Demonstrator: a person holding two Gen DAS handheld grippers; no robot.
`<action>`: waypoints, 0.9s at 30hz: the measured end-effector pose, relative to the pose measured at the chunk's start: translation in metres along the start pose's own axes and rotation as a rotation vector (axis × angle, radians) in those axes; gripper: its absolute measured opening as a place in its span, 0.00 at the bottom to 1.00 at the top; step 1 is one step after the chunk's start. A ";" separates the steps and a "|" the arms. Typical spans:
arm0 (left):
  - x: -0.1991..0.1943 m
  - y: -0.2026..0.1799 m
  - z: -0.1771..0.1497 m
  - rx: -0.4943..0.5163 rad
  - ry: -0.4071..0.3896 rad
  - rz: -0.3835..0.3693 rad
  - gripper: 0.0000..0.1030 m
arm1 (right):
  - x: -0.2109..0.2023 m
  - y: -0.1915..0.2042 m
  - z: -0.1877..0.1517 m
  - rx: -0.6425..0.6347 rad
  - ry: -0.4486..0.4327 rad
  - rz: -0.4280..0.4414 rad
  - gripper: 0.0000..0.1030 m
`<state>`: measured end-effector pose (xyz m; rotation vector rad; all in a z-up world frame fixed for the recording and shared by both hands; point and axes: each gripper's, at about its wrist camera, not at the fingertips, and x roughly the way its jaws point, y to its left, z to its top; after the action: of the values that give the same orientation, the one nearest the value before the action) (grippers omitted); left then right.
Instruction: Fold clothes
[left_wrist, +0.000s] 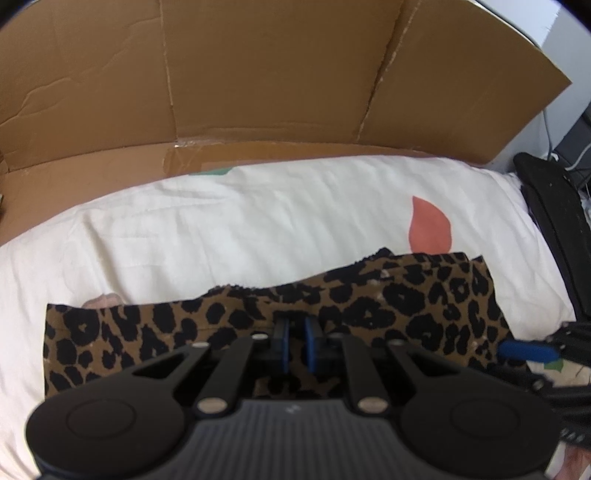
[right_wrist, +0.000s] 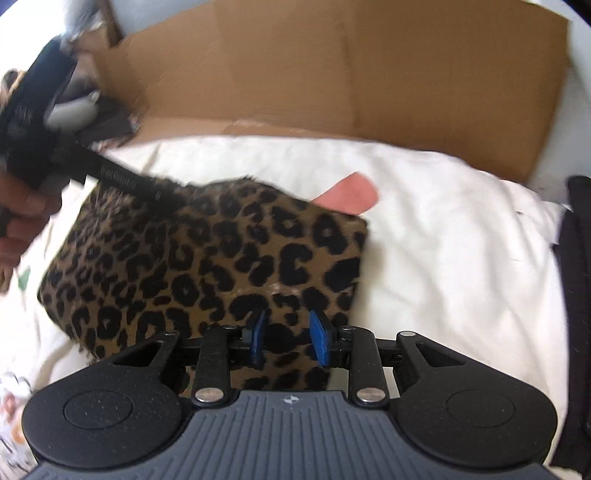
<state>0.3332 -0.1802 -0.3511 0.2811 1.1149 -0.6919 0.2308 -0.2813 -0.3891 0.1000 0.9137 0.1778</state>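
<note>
A leopard-print garment (left_wrist: 406, 302) lies folded into a flat block on the white printed bed sheet (left_wrist: 221, 221). My left gripper (left_wrist: 296, 341) points down onto its near edge, its blue pads almost together with a fold of the print pinched between them. In the right wrist view the same garment (right_wrist: 221, 251) fills the middle. My right gripper (right_wrist: 288, 339) hovers over its near right corner, blue pads apart, with cloth under the gap and not pressed. The left gripper (right_wrist: 162, 195) reaches onto the garment's far left edge, held by a hand (right_wrist: 22, 206). A blue finger (left_wrist: 528, 350) of the right gripper shows at the right.
A brown cardboard wall (left_wrist: 258, 74) stands along the far side of the sheet (right_wrist: 443, 221). A black object (left_wrist: 554, 229) borders the sheet on the right. Red and green shapes are printed on the sheet (left_wrist: 430, 229).
</note>
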 end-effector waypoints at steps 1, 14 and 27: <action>0.000 0.000 0.000 0.000 0.000 -0.001 0.12 | -0.004 0.001 0.000 0.011 -0.011 0.006 0.32; 0.003 -0.001 0.005 0.007 0.025 0.008 0.11 | 0.001 0.046 -0.022 -0.051 0.007 0.093 0.32; 0.002 -0.004 0.002 0.004 0.009 0.028 0.11 | -0.012 0.014 -0.036 0.009 0.032 -0.007 0.30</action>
<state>0.3324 -0.1853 -0.3517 0.3033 1.1164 -0.6685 0.1936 -0.2694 -0.3996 0.1032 0.9463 0.1692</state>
